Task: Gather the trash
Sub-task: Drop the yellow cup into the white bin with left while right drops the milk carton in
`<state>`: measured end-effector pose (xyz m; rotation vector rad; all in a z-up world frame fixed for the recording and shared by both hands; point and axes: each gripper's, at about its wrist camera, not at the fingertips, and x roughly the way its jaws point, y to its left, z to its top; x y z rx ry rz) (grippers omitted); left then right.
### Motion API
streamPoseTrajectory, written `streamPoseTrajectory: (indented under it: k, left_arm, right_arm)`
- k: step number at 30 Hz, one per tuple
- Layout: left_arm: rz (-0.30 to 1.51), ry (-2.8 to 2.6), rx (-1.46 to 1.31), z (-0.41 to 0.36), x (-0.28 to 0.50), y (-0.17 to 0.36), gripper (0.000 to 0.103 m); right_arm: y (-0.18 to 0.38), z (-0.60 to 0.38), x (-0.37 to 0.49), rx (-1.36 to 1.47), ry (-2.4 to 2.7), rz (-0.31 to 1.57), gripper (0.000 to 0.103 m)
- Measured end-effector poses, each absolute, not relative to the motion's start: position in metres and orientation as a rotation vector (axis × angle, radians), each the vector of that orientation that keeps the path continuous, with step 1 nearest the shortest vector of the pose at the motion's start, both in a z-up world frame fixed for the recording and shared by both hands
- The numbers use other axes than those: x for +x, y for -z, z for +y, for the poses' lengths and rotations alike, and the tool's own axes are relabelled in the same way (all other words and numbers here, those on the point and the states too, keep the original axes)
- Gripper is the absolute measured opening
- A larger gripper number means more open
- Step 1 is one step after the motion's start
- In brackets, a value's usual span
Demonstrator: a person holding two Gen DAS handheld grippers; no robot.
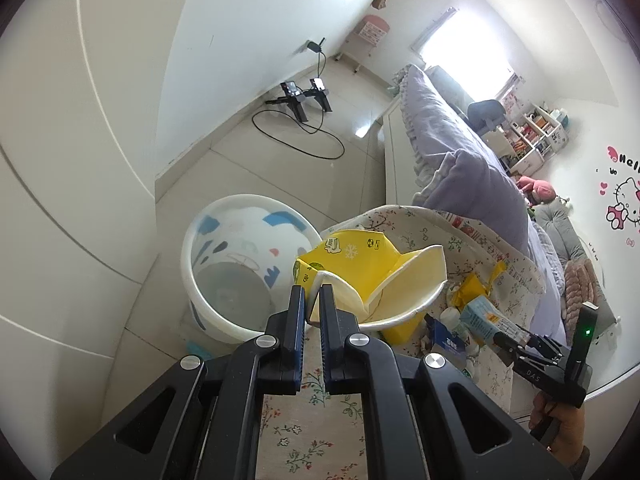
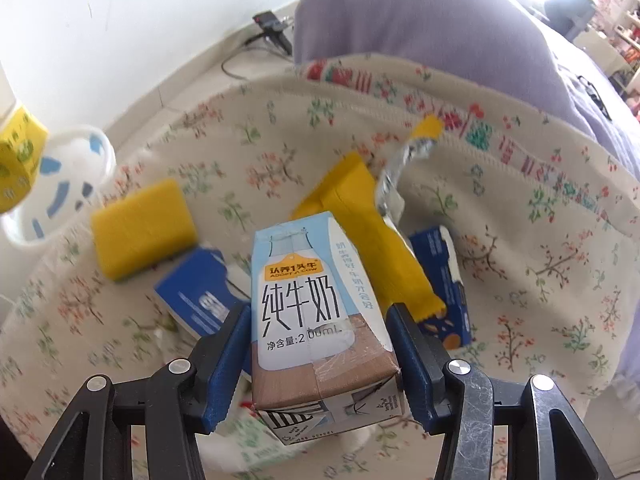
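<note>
My left gripper [image 1: 311, 296] is shut on the rim of a crushed yellow paper cup [image 1: 376, 276] and holds it above the edge of the floral table cloth, beside a white trash bucket [image 1: 240, 264] on the floor. The cup also shows in the right wrist view [image 2: 18, 160]. My right gripper [image 2: 320, 332] is shut on a light blue milk carton [image 2: 316, 308] above the cloth. On the cloth lie a yellow sponge [image 2: 142, 226], a yellow wrapper [image 2: 372, 236] and two dark blue cartons [image 2: 200, 292], [image 2: 444, 280]. The right gripper shows in the left wrist view [image 1: 508, 340].
A floral cloth [image 2: 520, 240] covers the table. A purple pillow [image 2: 420, 20] and bedding lie behind it. A white wardrobe [image 1: 60, 160] stands left of the bucket. Black stands and a cable [image 1: 300, 100] lie on the tiled floor farther off.
</note>
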<state>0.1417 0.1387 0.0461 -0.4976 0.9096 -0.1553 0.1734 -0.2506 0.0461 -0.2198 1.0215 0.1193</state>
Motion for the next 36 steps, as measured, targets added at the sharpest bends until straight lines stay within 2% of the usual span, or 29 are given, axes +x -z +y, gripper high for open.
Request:
streamPoseTrajectory:
  k: [12, 25, 26, 28, 29, 30, 36]
  left_arm:
    - [0.914, 0.019, -0.442, 0.169, 0.152, -0.027, 0.007]
    - [0.904, 0.015, -0.332, 0.166, 0.184, 0.0, 0.009]
    - [0.919, 0.012, -0.328, 0.165, 0.186, 0.002, 0.013]
    - [0.957, -0.005, -0.314, 0.165, 0.189, 0.007, 0.04]
    - [0.97, -0.023, -0.302, 0.164, 0.189, 0.008, 0.068]
    - [0.97, -0.045, -0.289, 0.165, 0.188, 0.009, 0.081]
    - [0.972, -0.135, -0.173, 0.17, 0.178, 0.006, 0.09]
  right_arm:
    - [-0.071, -0.195, 0.183, -0.086, -0.229, 0.946, 0.06]
    - [-0.042, -0.114, 0.201, -0.054, -0.356, 0.995, 0.06]
    - [-0.039, -0.11, 0.202, -0.051, -0.361, 0.999, 0.06]
    - [-0.034, -0.103, 0.204, -0.045, -0.374, 1.008, 0.06]
    - [-0.032, -0.101, 0.205, -0.043, -0.378, 1.013, 0.06]
    - [-0.03, -0.099, 0.206, -0.042, -0.381, 1.018, 0.06]
    - [-0.018, -0.089, 0.214, -0.043, -0.394, 1.047, 0.06]
